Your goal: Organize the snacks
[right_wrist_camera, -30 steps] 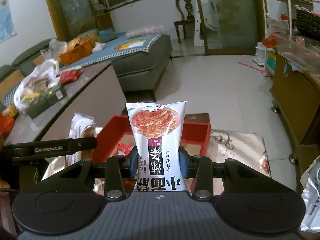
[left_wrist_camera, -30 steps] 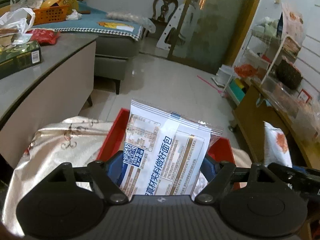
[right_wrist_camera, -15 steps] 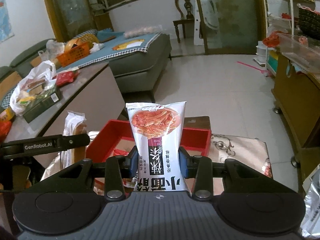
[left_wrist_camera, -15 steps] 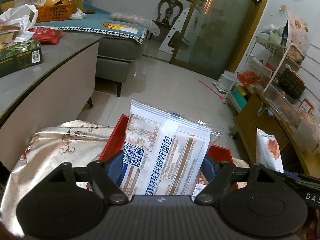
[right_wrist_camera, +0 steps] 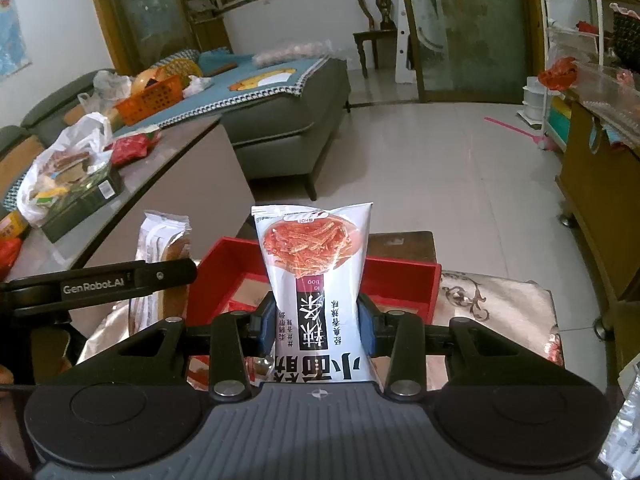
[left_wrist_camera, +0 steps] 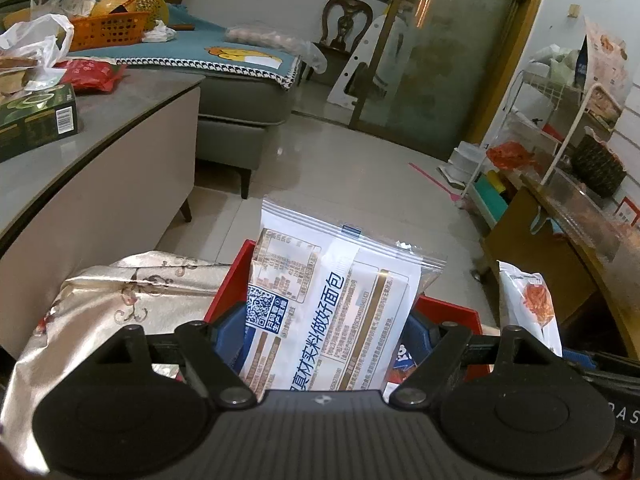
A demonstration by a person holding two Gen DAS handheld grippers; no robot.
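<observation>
Red tray [right_wrist_camera: 400,276] is sitting at twelve o'clock beyond both packets. I am gripping the white bread packet [left_wrist_camera: 332,312] in my left tongs [left_wrist_camera: 326,336], over it. My right tongs [right_wrist_camera: 316,328] are clamping the spicy strip packet [right_wrist_camera: 316,276].

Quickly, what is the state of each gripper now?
Left gripper: closed on the bread packet.
Right gripper: closed on the spicy strips bag.

both tools with gripped packets moved forward, slightly down; red box [right_wrist_camera: 400,280] nearer, more interior showing.
</observation>
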